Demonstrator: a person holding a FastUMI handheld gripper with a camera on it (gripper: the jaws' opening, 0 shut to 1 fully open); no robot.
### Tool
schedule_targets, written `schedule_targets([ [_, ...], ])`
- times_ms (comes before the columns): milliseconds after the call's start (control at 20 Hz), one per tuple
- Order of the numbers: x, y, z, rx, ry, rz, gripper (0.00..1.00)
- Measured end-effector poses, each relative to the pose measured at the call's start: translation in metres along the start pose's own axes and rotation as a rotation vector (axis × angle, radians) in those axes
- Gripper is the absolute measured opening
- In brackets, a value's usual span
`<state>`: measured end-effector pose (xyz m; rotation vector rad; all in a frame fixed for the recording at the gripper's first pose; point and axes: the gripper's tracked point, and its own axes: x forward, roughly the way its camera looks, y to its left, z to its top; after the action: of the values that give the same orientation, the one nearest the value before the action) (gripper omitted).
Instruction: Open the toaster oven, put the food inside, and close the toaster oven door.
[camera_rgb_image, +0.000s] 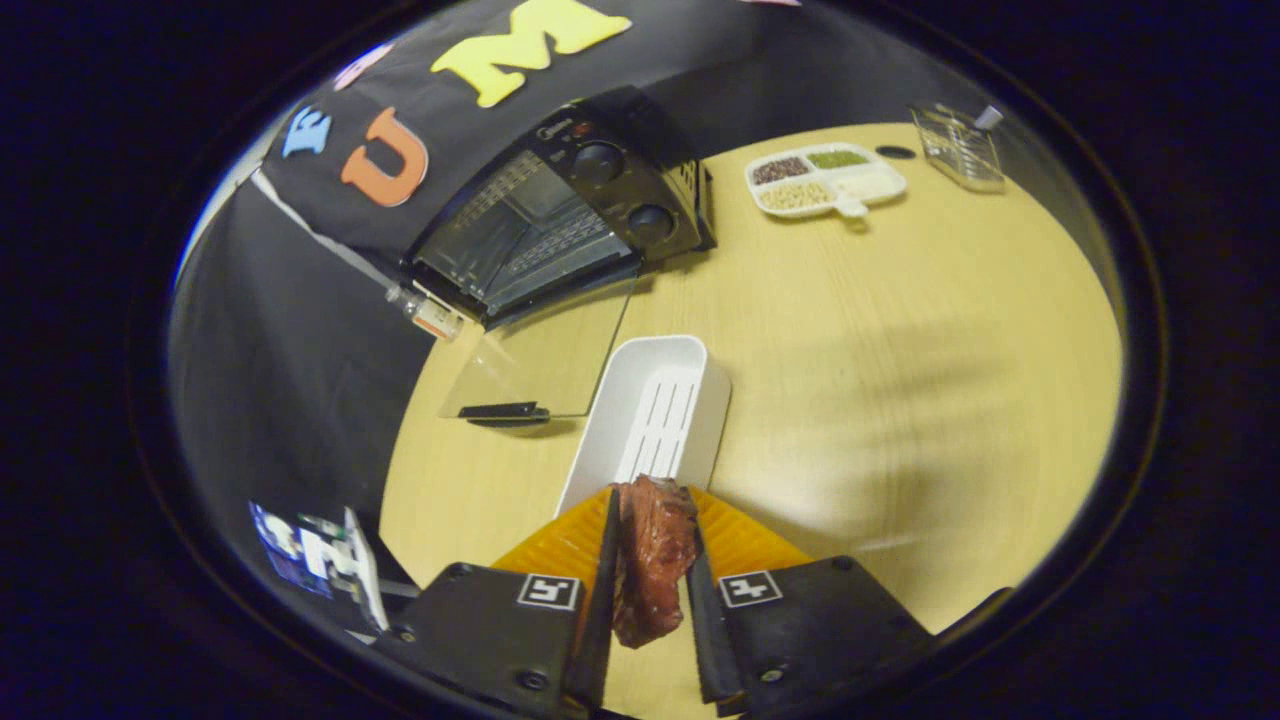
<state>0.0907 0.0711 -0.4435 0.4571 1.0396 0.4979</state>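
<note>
In the gripper view our gripper (652, 545) is clamped on the meat (655, 555), both fingers pressing its sides, held above the near end of the white tray (690, 385). The oven (560, 225) stands beyond at eleven o'clock, its glass door (545, 360) already down flat on the table (900, 350). We judge the step is carrying the meat in: keep the grip steady, swing toward eleven o'clock, pass over the door and clear its handle (505, 411) before lowering onto the rack
</note>
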Motion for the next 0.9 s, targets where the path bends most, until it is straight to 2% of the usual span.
schedule_targets([
  [50,-0.001,0.000,-0.001,0.022,0.013,0.013,0.34],
  [250,-0.008,-0.001,0.005,0.069,0.006,0.035,0.24],
  [400,-0.027,0.004,0.014,0.022,-0.045,0.016,0.18],
  [600,-0.061,0.036,0.028,-0.004,-0.135,0.009,0.18],
  [900,-0.098,0.119,0.022,-0.064,-0.284,-0.036,0.18],
])
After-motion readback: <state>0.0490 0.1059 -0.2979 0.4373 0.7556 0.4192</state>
